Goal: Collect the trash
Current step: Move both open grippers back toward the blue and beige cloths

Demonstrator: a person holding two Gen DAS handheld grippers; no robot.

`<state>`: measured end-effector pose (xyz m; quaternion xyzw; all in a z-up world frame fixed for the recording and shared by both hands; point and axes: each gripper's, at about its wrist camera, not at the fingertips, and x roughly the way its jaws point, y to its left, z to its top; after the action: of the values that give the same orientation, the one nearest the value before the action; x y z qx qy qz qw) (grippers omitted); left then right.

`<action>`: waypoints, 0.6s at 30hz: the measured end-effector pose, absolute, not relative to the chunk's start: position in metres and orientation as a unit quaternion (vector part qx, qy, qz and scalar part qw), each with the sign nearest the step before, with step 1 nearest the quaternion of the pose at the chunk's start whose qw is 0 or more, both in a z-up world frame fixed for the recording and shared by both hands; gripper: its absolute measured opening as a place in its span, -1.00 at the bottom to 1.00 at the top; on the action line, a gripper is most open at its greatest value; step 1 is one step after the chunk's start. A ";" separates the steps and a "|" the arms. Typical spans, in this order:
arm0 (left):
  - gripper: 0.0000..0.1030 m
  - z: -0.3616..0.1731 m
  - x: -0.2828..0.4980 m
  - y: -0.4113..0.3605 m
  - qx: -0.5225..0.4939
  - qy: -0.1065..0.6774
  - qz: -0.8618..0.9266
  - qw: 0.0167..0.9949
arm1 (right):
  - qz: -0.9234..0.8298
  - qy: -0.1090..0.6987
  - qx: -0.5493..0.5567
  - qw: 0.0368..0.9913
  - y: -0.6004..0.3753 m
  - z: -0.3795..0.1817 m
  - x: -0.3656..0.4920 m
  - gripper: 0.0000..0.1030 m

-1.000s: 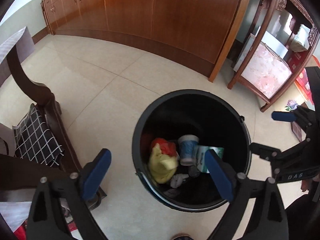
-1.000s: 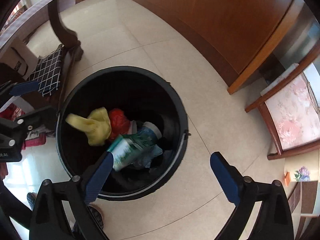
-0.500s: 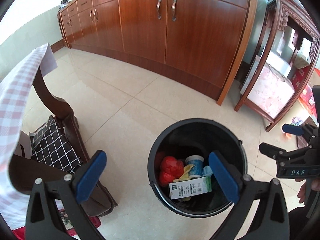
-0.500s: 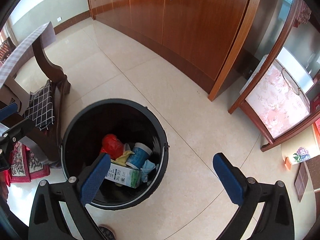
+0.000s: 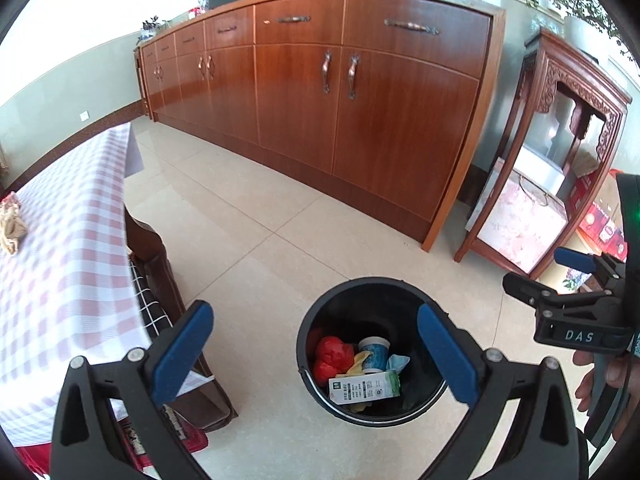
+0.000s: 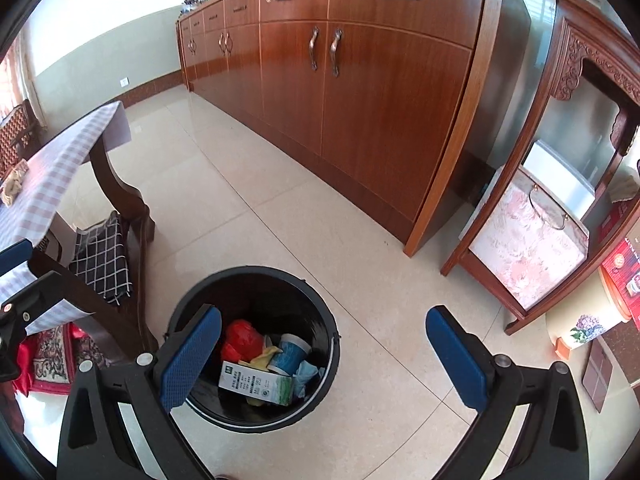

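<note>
Left wrist view, left gripper (image 5: 312,346): fingers spread and bare, now lifted higher above the black bin (image 5: 320,312) than a second ago.
Right gripper (image 6: 324,350): fingers likewise released, raised clear.
Milk carton (image 5: 364,389): lying flat atop the bin's trash, below the fingers, no longer tumbling; drop judged complete.
Worktop (image 5: 60,248): crumpled brown scrap (image 5: 12,230) probably next.

Both wrist views look down from above (sharing the bin (image 5: 370,350))
</note>
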<state>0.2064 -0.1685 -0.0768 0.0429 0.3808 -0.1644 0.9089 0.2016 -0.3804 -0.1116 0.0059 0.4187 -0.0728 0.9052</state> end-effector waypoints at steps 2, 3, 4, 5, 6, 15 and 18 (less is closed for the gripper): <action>0.99 -0.071 0.204 -0.161 0.040 0.374 -0.159 0.913 | -0.067 0.414 0.003 0.908 -0.374 -0.104 0.199 1.00; 0.99 -0.068 0.202 -0.158 0.039 0.372 -0.156 0.914 | -0.064 0.410 0.002 0.910 -0.370 -0.100 0.198 1.00; 0.99 -0.065 0.200 -0.153 0.036 0.369 -0.153 0.916 | -0.061 0.408 0.001 0.911 -0.367 -0.096 0.197 1.00; 0.99 -0.062 0.199 -0.149 0.034 0.367 -0.151 0.917 | -0.058 0.406 0.000 0.912 -0.363 -0.093 0.195 1.00; 0.99 -0.060 0.197 -0.143 0.032 0.365 -0.148 0.919 | -0.055 0.402 0.000 0.914 -0.359 -0.089 0.194 1.00; 0.99 -0.035 0.183 -0.098 0.018 0.343 -0.103 0.933 | -0.008 0.368 -0.020 0.930 -0.301 -0.055 0.196 1.00; 0.99 -0.028 0.181 -0.081 0.017 0.337 -0.083 0.938 | 0.011 0.357 -0.023 0.934 -0.280 -0.045 0.201 1.00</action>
<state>0.1807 -0.0806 -0.0279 0.0167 0.3368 -0.0829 0.9378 0.2013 -0.2796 -0.0448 -0.0233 0.3571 0.0113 0.9337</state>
